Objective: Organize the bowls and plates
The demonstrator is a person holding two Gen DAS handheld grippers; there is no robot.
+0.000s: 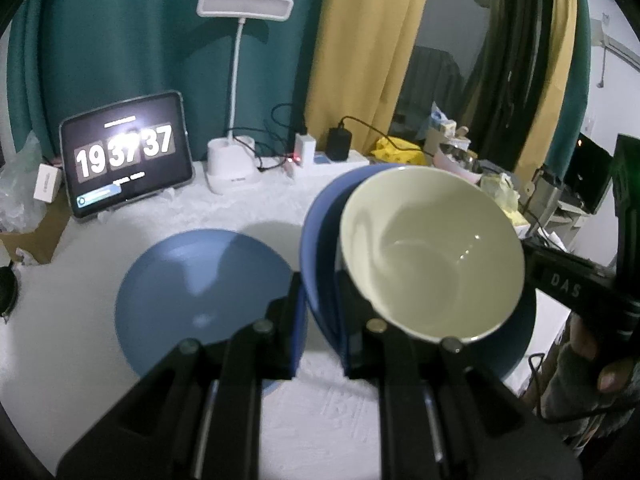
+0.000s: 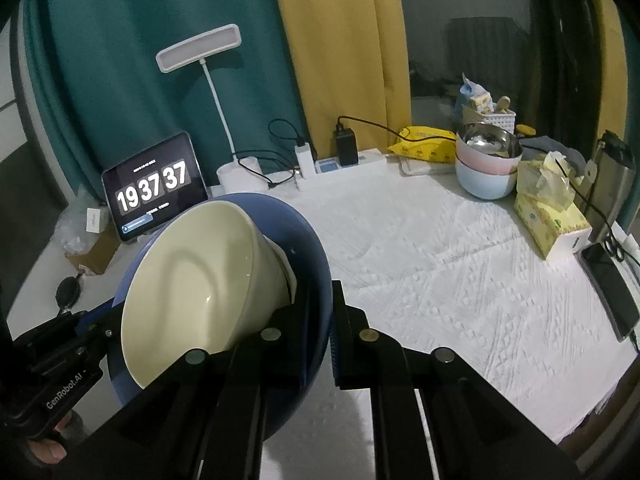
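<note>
Gripping opposite rims of a blue bowl (image 1: 320, 240), both grippers' fingers (image 1: 320, 320) (image 2: 320, 332) lift it; a glossy cream bowl (image 1: 432, 256) nests inside, tilted.

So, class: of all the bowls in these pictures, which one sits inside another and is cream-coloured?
The cream bowl nested in the blue bowl that both grippers hold up; the pink and pale-blue bowls stand stacked at the table's back.

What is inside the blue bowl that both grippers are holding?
A cream bowl sits nested inside the blue bowl, tilted. The cream bowl looks empty. The blue bowl's floor beneath it is covered, so anything there cannot be seen.
</note>
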